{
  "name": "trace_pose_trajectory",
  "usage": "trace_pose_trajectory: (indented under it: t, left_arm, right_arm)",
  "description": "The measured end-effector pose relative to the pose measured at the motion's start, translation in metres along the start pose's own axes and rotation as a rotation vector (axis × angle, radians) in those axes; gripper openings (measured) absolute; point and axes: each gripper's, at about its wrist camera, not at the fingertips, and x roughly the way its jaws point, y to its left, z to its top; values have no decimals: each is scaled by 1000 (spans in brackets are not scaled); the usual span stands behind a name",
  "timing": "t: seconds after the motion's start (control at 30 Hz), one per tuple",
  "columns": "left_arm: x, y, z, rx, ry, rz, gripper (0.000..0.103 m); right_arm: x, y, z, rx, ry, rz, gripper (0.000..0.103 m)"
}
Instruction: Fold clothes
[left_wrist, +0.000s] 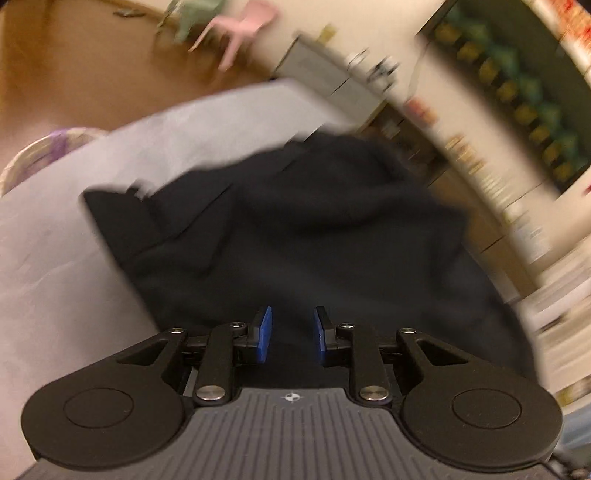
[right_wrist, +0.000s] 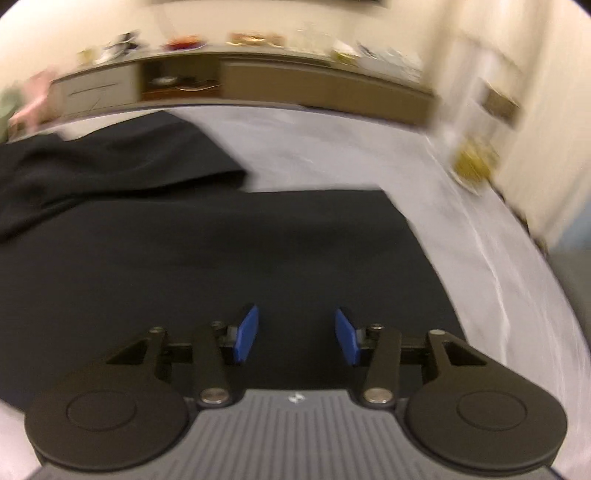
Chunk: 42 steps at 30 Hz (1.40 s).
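A black garment (left_wrist: 303, 229) lies spread on a pale grey cloth-covered table (left_wrist: 55, 258). In the left wrist view it is rumpled, with a sleeve or corner sticking out to the left. My left gripper (left_wrist: 292, 332) hangs just above the garment's near part, its blue pads a narrow gap apart with nothing pinched between them. In the right wrist view the garment (right_wrist: 221, 251) lies flatter, with a straight far edge. My right gripper (right_wrist: 295, 334) hovers over it, open wide and empty. Both views are blurred.
A patterned plate (left_wrist: 44, 155) sits at the table's left edge. Pink and green chairs (left_wrist: 236, 26) stand on the wooden floor beyond. A low cabinet (right_wrist: 258, 81) with cluttered top runs behind the table. A yellowish object (right_wrist: 472, 166) rests near the table's far right corner.
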Motion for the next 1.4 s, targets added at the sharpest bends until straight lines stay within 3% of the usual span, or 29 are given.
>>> trace_pose_trajectory:
  t: [0.07, 0.13, 0.2, 0.27, 0.3, 0.33, 0.43, 0.47, 0.53, 0.8, 0.87, 0.9, 0.97, 1.0, 1.07, 1.1, 1.2, 1.23, 1.27, 1.33, 1.4]
  left_arm:
    - [-3, 12, 1, -35, -16, 29, 20]
    - [-10, 22, 4, -75, -58, 97, 19]
    - [-20, 26, 9, -113, -116, 175, 20]
    - [-37, 20, 15, -121, -218, 151, 20]
    - [-45, 11, 14, -112, -263, 108, 23]
    - [-46, 0, 13, -106, -276, 56, 24]
    - [-8, -43, 9, -76, -132, -116, 24]
    - [8, -55, 7, -63, -88, -128, 24]
    - [36, -68, 7, -37, -27, -104, 24]
    - [65, -39, 24, -32, 5, -71, 22]
    - [69, -35, 28, -18, -1, -82, 22]
    - [70, -33, 29, -24, 1, -89, 22]
    - [69, -31, 32, -48, 11, -101, 22]
    - [68, -33, 34, -52, 14, -100, 22]
    - [70, -35, 35, -46, 16, -92, 22]
    - [71, -38, 36, -37, 15, -86, 22]
    - [69, -40, 34, -23, 16, -80, 22]
    - [67, -40, 32, -21, 16, -79, 22]
    - [65, -38, 31, -21, 16, -78, 22]
    - [63, -37, 29, -15, 13, -72, 22]
    - [61, -36, 27, -9, 10, -68, 22]
  right_arm:
    - [-4, -26, -3, 88, 41, 14, 49]
    - [-9, -42, -9, 97, 62, -21, 56]
    - [-10, -55, -11, 116, 71, -61, 56]
    - [-18, -62, -8, 154, 30, -80, 51]
    - [-24, -63, -4, 195, -11, -23, 51]
    - [-31, -63, 0, 265, -51, 100, 51]
    - [-24, -53, 23, 477, -59, 495, 53]
    - [-14, -45, 33, 542, -27, 588, 53]
    - [8, -27, 52, 613, 15, 659, 53]
    - [117, 5, 95, 809, 70, 567, 53]
    - [129, 11, 107, 781, 30, 534, 15]
    - [119, 18, 115, 731, -24, 519, 1]
    - [91, 32, 131, 612, -159, 493, 0]
    - [58, 38, 131, 504, -282, 491, 0]
    - [-16, 52, 118, 238, -528, 472, 0]
    - [-41, 53, 103, 148, -585, 444, 0]
    - [-71, 51, 62, 70, -553, 393, 2]
    - [-69, 46, 49, 78, -509, 386, 8]
    - [-52, 37, 36, 132, -422, 392, 15]
    - [-17, 15, 12, 260, -257, 405, 50]
    - [18, -17, -6, 507, -146, 464, 53]
